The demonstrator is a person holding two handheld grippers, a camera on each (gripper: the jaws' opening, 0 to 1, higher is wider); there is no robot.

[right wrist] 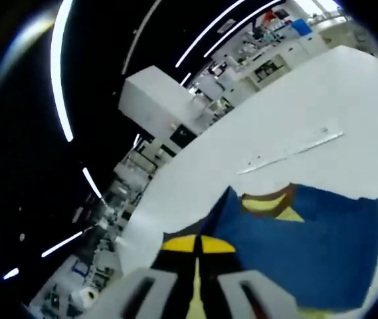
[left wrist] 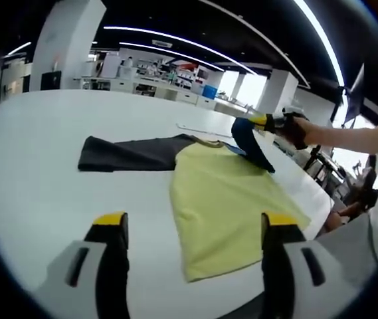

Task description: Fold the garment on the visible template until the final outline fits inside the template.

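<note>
Spread wide apart, the jaws of the left gripper (left wrist: 194,229) rise from the bottom of the left gripper view with yellow tips and nothing between them, held over the near part of the white table (left wrist: 36,173). Beyond them, in the middle of that frame, lies the garment (left wrist: 225,199), a shirt whose yellow body is spread flat toward the lower right, with a dark grey sleeve (left wrist: 129,153) stretched out to the left across the table. At the upper right of the same frame the right gripper (left wrist: 263,121), held by a person's hand (left wrist: 301,129), has a blue part of the shirt lifted off the table at the collar end, the cloth hanging down from its yellow tip in a fold. In the right gripper view the right gripper's (right wrist: 197,244) jaws stand pressed together at the bottom centre, pinching the edge of the blue cloth (right wrist: 308,252), which spreads to the right and lower right; a brown collar band (right wrist: 268,198) with yellow beneath it shows just above the tips. Farther up the table in that view lies a thin pale strip (right wrist: 291,154), well apart from the shirt.
</note>
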